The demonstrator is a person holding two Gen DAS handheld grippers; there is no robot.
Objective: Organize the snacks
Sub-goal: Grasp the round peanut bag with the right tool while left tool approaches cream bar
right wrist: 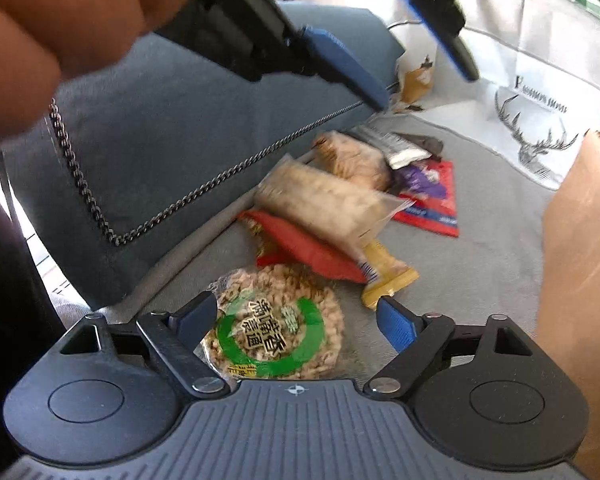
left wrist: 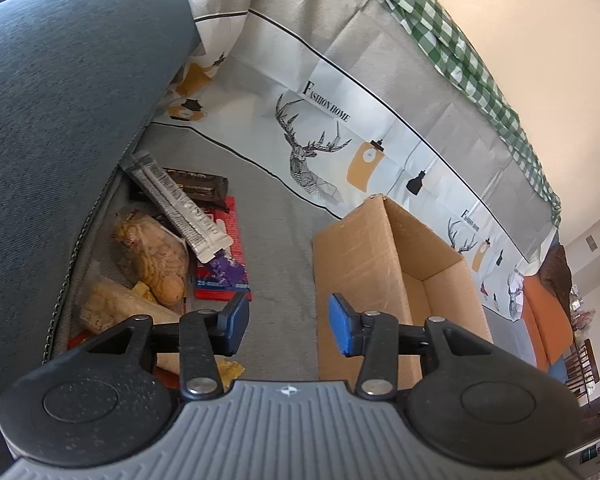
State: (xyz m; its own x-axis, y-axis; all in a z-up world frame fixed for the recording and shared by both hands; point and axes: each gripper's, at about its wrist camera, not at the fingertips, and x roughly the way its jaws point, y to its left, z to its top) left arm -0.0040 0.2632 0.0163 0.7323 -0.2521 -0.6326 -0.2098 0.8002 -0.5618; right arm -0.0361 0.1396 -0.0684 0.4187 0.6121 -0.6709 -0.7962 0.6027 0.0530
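Hovering my left gripper with jaws apart and empty, I see the snack pile left against the cushion and the cardboard box right. My right gripper, also wide and empty, straddles the round rice cracker pack; its slick wrapper could slip as I close.

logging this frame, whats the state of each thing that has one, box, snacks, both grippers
cardboard box: open, upright, looks empty
left gripper: open, holding nothing
right gripper: open, holding nothing
round green-label snack: lying flat between the right jaws, not gripped
snack pile: loose, overlapping, outside the box
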